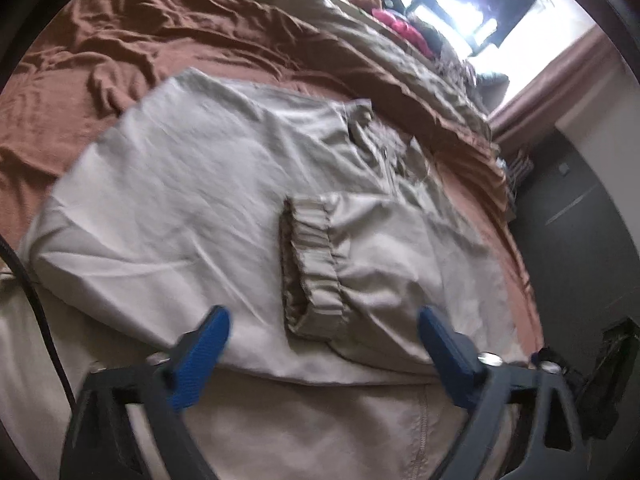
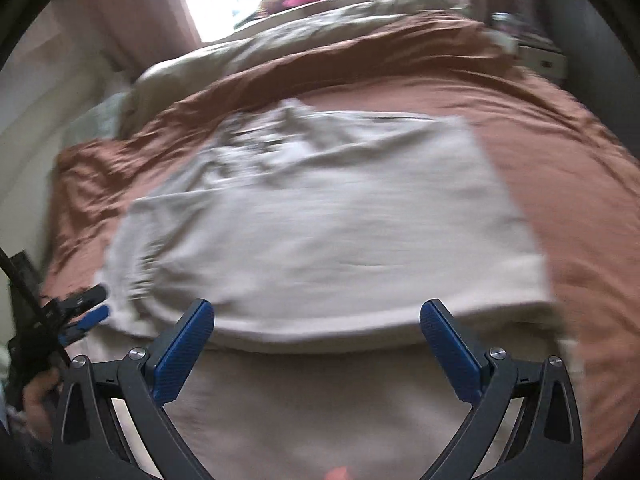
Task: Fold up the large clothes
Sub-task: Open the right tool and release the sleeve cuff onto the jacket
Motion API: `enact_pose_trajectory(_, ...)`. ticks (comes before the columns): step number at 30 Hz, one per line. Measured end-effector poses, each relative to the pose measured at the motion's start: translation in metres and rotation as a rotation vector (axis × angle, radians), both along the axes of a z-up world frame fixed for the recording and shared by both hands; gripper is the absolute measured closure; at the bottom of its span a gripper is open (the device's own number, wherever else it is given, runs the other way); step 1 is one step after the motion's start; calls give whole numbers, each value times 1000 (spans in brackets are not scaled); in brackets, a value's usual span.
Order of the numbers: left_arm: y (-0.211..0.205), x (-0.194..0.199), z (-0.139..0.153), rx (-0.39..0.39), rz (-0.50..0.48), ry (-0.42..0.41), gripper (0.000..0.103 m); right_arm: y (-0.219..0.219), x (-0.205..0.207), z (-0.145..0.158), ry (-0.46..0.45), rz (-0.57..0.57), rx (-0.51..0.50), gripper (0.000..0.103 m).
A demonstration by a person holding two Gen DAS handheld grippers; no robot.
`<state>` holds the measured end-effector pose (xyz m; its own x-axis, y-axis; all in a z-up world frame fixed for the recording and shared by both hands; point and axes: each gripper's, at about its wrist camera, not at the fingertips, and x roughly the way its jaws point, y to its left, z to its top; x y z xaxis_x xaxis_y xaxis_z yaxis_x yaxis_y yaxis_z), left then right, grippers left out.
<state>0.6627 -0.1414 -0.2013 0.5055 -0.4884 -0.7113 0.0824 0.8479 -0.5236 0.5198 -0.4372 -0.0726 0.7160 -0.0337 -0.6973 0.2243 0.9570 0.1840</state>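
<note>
left gripper [image 1: 322, 314]: jaws spread wide, holding nothing | right gripper [image 2: 318, 308]: jaws spread wide, holding nothing

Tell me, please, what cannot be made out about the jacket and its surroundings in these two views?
- Jacket, right wrist view: motion blur smears its collar end and creases.
- Jacket hem, left wrist view: cut off by the bottom edge, behind the left gripper.
- Clutter past the bed, both views: blurred and washed out by window glare.
- Left gripper, right wrist view: small, at the rim; its jaws are unreadable there.

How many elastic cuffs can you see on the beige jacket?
1. A ribbed cuff lies on top of the folded jacket, just ahead of the open left claw. The other cuff may be tucked underneath.
</note>
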Motion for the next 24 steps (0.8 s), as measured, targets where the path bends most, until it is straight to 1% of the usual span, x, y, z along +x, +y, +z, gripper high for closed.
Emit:
enact_pose_trajectory(1, -7, 1, -5, 25, -16, 15, 23, -12, -5, 1, 2, -16, -8, 0)
enact_pose_trajectory(4, -18, 1, -11, 68, -42, 15, 24, -45, -22, 2, 18, -97, -30, 0)
enact_pose_trajectory(5, -23, 1, -13, 88, -53, 14, 27, -55, -28, 2, 29, -125, -40, 0)
enact_pose_trajectory(6, -26, 1, -15, 100, -58, 14, 36, -60, -32, 2, 41, -140, -50, 0)
enact_pose_trajectory(7, -31, 1, -18, 118, -69, 16, 41, -68, -37, -1, 63, -157, -66, 1)
enact_pose_trajectory(9, -37, 1, -23, 175, -73, 21, 63, -72, -40, -3, 100, -169, -92, 1)
enact_pose_trajectory(10, -38, 0, -25, 199, -68, 15, 70, -74, -41, -6, 122, -171, -101, 1)
enact_pose_trajectory(11, -38, 0, -26, 216, -64, 11, 83, -76, -42, -11, 144, -172, -108, 1)
enact_pose_trajectory(12, -37, 0, -28, 226, -61, 12, 90, -77, -41, -16, 165, -176, -115, 1)
enact_pose_trajectory(15, -36, -1, -27, 248, -52, -5, 99, -85, -33, -27, 212, -193, -123, 1)
enact_pose_trajectory(16, -33, -2, -26, 260, -38, -13, 99, -87, -28, -31, 222, -202, -121, 1)
enact_pose_trajectory(18, -29, -3, -24, 259, -22, -17, 102, -94, -19, -34, 229, -216, -114, 3)
enact_pose_trajectory(21, -21, -3, -18, 243, -3, -25, 103, -102, -9, -41, 233, -244, -108, 5)
enact_pose_trajectory(24, -14, -4, -13, 241, 13, -29, 103, -114, -8, -46, 227, -271, -97, 5)
